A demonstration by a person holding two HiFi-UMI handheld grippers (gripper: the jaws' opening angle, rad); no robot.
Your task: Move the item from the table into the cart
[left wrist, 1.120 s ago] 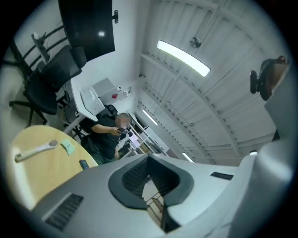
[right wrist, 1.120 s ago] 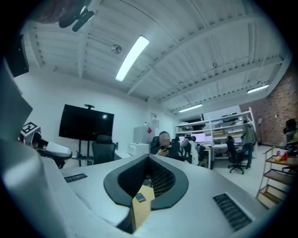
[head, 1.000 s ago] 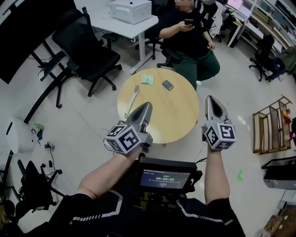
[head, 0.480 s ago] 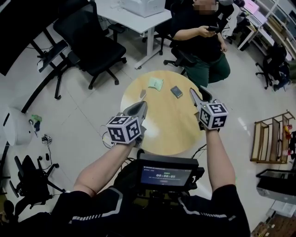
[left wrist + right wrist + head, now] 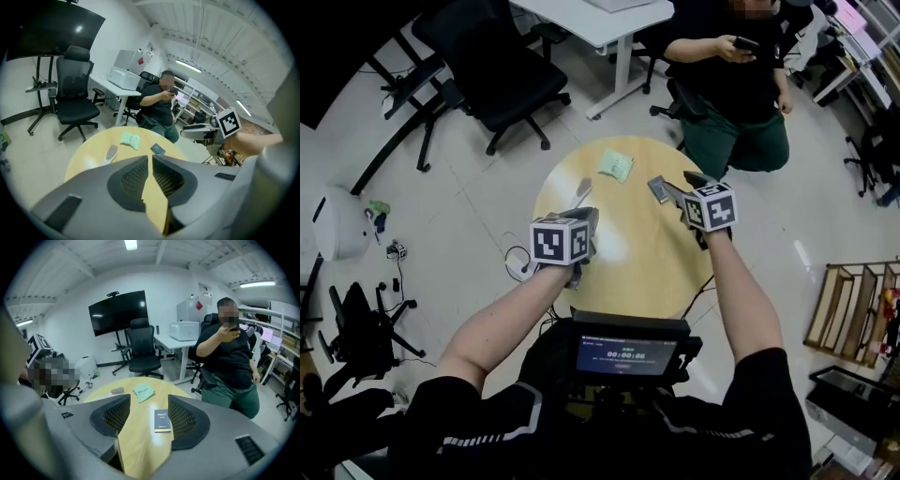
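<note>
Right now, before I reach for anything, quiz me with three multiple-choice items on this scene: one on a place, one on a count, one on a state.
1. The green packet lies
A. on the round table
B. on the white desk
C. on the floor

2. Loose items on the round table number
A. one
B. three
C. five

3. The left gripper has its jaws
A. wide apart
B. clamped on the green packet
C. together, holding nothing

Answers:
1 A: the packet rests on the far side of the tabletop.
2 B: a brush, the packet and a small dark box are all the table bears.
3 C: the left gripper view shows the jaws meeting, with only tabletop beyond them.
</note>
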